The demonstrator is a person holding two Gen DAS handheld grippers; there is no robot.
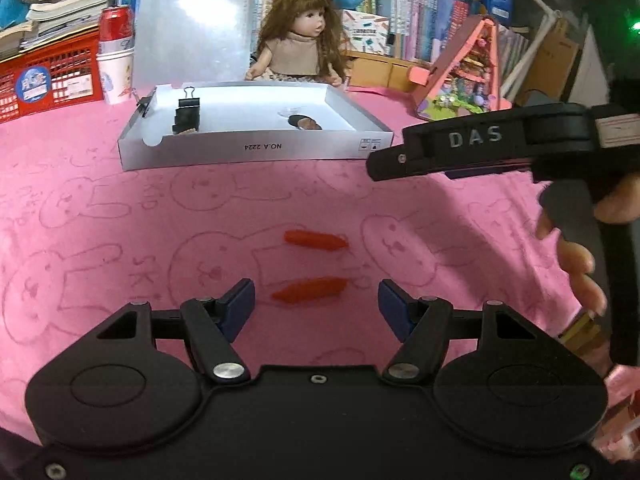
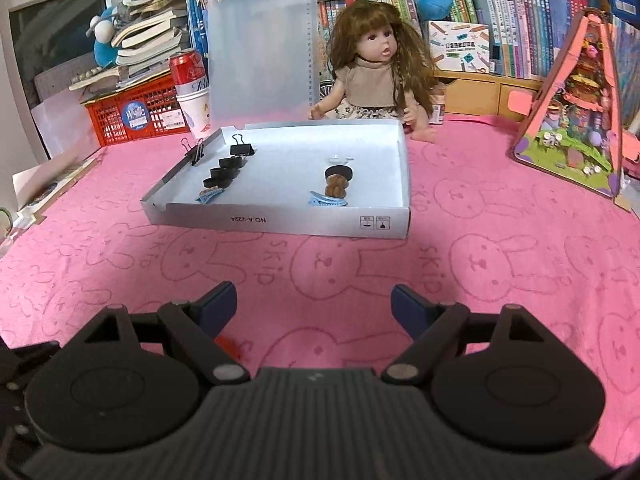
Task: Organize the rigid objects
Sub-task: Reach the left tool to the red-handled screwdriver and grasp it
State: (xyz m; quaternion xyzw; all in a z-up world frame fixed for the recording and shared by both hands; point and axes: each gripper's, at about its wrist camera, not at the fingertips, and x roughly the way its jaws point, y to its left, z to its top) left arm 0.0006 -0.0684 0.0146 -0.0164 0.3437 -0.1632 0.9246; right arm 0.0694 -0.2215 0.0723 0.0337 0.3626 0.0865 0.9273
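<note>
My left claw (image 1: 316, 306) hangs low over the pink cloth (image 1: 120, 208) with its jaws apart and holding nothing; one orange clip (image 1: 308, 290) lies between the fingertips and a second clip (image 1: 316, 240) lies just beyond it at 12 o'clock. My right claw (image 2: 314, 306) is likewise spread and holds nothing. The tray (image 2: 280, 224) sits at its 12 o'clock, with binder clips (image 2: 228, 172) at the left and blue clips (image 2: 328, 200) at the right.
</note>
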